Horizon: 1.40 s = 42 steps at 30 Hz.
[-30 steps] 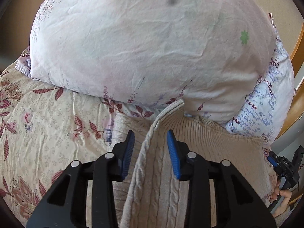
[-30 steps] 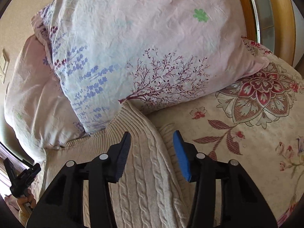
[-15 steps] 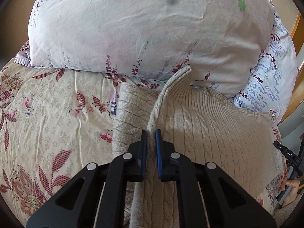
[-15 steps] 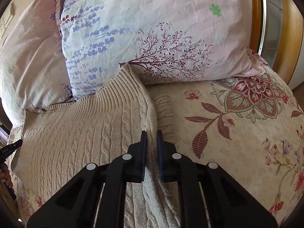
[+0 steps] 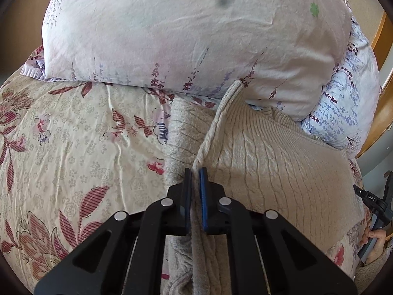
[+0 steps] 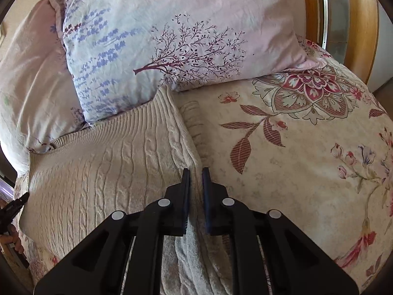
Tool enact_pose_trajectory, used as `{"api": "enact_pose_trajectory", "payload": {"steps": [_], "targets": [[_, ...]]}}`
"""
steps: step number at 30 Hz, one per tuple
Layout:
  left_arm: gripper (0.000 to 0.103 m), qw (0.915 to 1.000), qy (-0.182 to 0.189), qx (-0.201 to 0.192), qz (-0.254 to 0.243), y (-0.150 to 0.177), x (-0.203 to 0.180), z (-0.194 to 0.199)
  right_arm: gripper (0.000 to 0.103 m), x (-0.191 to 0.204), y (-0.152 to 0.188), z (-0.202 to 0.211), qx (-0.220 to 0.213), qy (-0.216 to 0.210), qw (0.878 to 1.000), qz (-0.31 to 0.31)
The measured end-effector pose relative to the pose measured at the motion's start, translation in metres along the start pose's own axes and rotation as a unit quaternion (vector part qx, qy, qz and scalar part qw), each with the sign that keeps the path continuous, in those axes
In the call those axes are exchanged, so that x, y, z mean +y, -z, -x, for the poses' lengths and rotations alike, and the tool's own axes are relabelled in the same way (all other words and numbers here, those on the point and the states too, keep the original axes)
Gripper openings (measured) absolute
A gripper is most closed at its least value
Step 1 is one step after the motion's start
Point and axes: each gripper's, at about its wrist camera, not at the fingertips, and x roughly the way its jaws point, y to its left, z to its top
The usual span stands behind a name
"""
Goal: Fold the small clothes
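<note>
A beige cable-knit sweater (image 5: 275, 162) lies on the floral bedspread, its ribbed hem against the pillows. My left gripper (image 5: 195, 172) is shut on the sweater's raised left side edge. In the right wrist view the same sweater (image 6: 103, 172) spreads to the left, and my right gripper (image 6: 195, 172) is shut on its right side edge. A knit sleeve (image 5: 179, 132) lies flat just outside the left edge, and another knit sleeve (image 6: 196, 123) lies flat outside the right edge.
Two pale floral pillows (image 5: 191, 36) (image 6: 176, 36) lean at the head of the bed right behind the hem. The cream floral bedspread (image 5: 73, 152) (image 6: 307, 159) stretches to both sides. A wooden headboard frame (image 6: 363, 24) stands at the far right.
Both grippers were open astride the sweater's side edges one second ago; they closed on the edges and have pulled back from the pillows, lifting the edges slightly.
</note>
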Motion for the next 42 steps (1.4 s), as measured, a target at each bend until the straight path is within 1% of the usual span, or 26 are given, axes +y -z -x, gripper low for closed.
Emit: {"api": "enact_pose_trajectory", "payload": {"steps": [1,3,4,6,7,8,9,11,15,16,18,19,20,24,26,30,32,36,38,39,40,41,42], "targets": [[0.007,1.0,0.001,-0.001,-0.003,0.0,-0.002,0.001,0.011,0.001,-0.001,0.001,0.0,-0.001,1.0,0.003],[0.009,0.9999,0.015,-0.003,0.0,0.0,-0.004,0.003,0.011,0.0,-0.002,0.006,0.001,-0.019,1.0,-0.001],[0.01,0.9997,0.024,-0.003,0.003,0.001,-0.004,0.005,0.014,-0.003,-0.002,0.009,0.001,-0.029,1.0,-0.011],[0.019,0.9991,0.04,-0.009,0.009,0.003,-0.003,0.011,0.017,-0.011,0.0,0.017,0.0,-0.049,0.998,-0.03],[0.028,0.9986,0.05,-0.013,0.01,0.004,-0.002,0.015,0.019,-0.014,0.002,0.022,-0.002,-0.055,0.998,-0.035],[0.035,0.9983,0.054,-0.018,0.007,0.006,-0.002,0.02,0.02,-0.017,0.005,0.026,-0.003,-0.06,0.997,-0.038],[0.036,0.9982,0.056,-0.022,0.002,0.008,-0.003,0.024,0.02,-0.019,0.007,0.029,-0.004,-0.063,0.997,-0.039],[0.037,0.9981,0.057,-0.025,-0.003,0.013,-0.002,0.032,0.02,-0.023,0.013,0.035,-0.001,-0.071,0.997,-0.038],[0.036,0.9984,0.057,-0.007,0.0,0.024,0.0,0.037,0.02,-0.026,0.024,0.043,0.004,-0.081,0.996,-0.035],[0.034,0.9983,0.057,-0.002,-0.001,0.027,-0.001,0.037,0.02,-0.025,0.026,0.044,0.003,-0.084,0.996,-0.03],[0.025,0.9985,0.054,0.003,-0.007,0.033,-0.003,0.037,0.019,-0.02,0.028,0.045,0.0,-0.085,0.996,-0.013],[0.016,0.9985,0.053,0.005,-0.01,0.035,-0.005,0.036,0.013,-0.017,0.03,0.045,0.001,-0.081,0.997,-0.003],[0.009,0.9985,0.053,0.008,-0.012,0.036,-0.006,0.036,0.013,-0.014,0.031,0.046,-0.003,-0.075,0.997,0.004],[0.008,0.9984,0.056,0.01,-0.004,0.035,-0.002,0.04,0.01,-0.015,0.032,0.059,-0.029,-0.063,0.998,0.001],[0.007,0.9983,0.058,0.011,-0.002,0.036,0.003,0.042,0.01,-0.019,0.034,0.059,-0.025,-0.055,0.998,-0.007],[0.007,0.9976,0.067,0.014,0.01,0.043,0.013,0.044,0.01,-0.023,0.046,0.046,-0.004,-0.032,0.999,-0.008],[0.007,0.9975,0.07,0.007,0.012,0.049,0.015,0.046,0.01,-0.02,0.049,0.046,-0.011,-0.021,1.0,0.002],[0.008,0.9977,0.066,-0.005,0.012,0.054,0.014,0.041,0.011,-0.008,0.05,0.043,-0.022,0.021,0.999,0.042],[0.012,0.9982,0.059,-0.007,0.007,0.054,0.01,0.042,0.012,-0.001,0.049,0.043,-0.024,0.038,0.997,0.061],[0.013,0.9982,0.06,-0.009,0.004,0.054,0.008,0.044,0.014,0.001,0.047,0.045,-0.025,0.04,0.997,0.066],[0.016,0.998,0.061,-0.012,0.004,0.052,0.006,0.047,0.02,0.002,0.045,0.048,-0.028,0.039,0.997,0.067],[0.026,0.9979,0.062,-0.018,0.004,0.051,0.004,0.052,0.024,0.002,0.042,0.053,-0.037,0.033,0.997,0.063],[0.034,0.9977,0.059,-0.033,0.004,0.049,0.001,0.058,0.031,0.004,0.04,0.058,-0.049,0.026,0.997,0.058]]}}
